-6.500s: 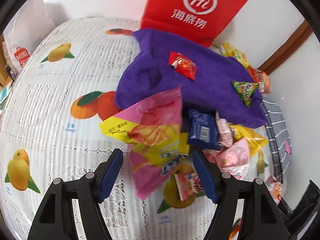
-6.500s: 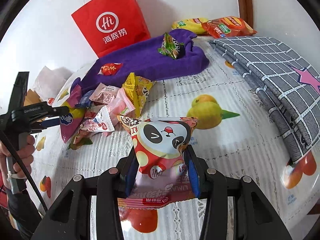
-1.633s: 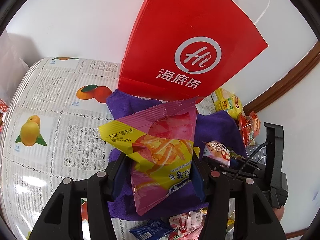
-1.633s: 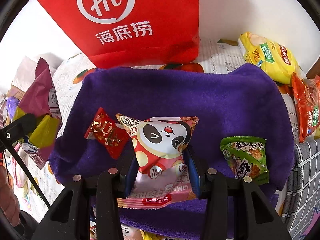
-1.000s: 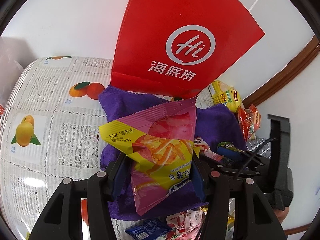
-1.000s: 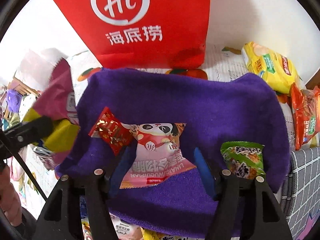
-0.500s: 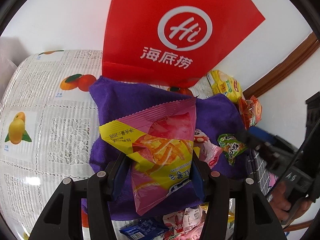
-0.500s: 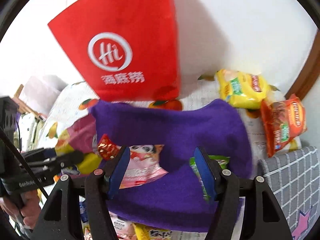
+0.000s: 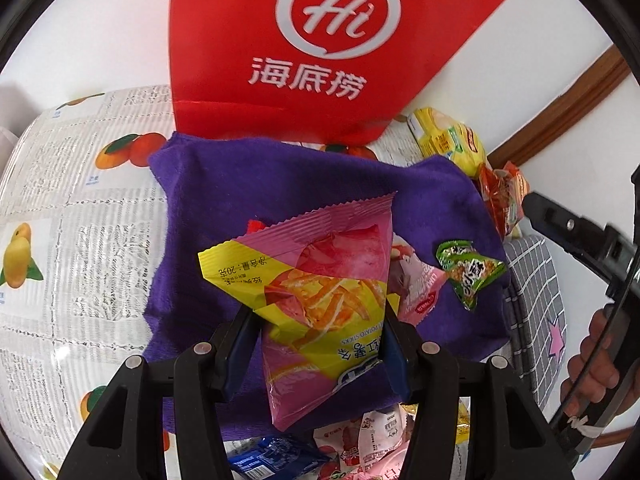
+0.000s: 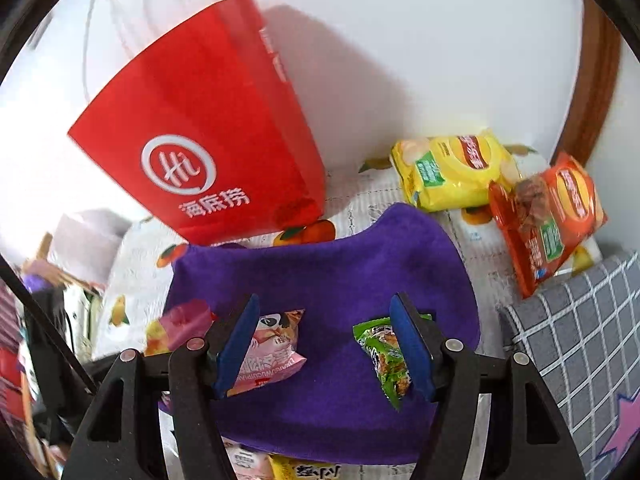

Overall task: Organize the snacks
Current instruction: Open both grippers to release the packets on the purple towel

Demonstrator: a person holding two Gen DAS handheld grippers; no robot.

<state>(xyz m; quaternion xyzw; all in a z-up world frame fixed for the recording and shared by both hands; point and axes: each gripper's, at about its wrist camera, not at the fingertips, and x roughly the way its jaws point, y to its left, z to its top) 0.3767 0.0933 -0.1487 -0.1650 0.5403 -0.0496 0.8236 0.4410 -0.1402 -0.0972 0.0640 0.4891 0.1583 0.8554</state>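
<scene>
One drop done: your right gripper (image 10: 324,344) let go of the panda snack (image 10: 266,354) a second ago and has pulled back, jaws wide apart with nothing between them. That snack now lies flat on the purple towel (image 10: 332,276), near the green packet (image 10: 384,356) and apart from it. Your left gripper (image 9: 316,344) still clamps the pink-and-yellow chip bag (image 9: 316,280), held above the towel and not yet set down (a red candy (image 9: 254,226) peeks out behind it). So the towel looks like the sorting spot, chip bag next. Red paper bag (image 10: 208,144) stands upright behind the towel; can't tell what's inside. More loose packets (image 9: 360,440) sit on the desk (image 9: 80,216) at the towel's near edge.
</scene>
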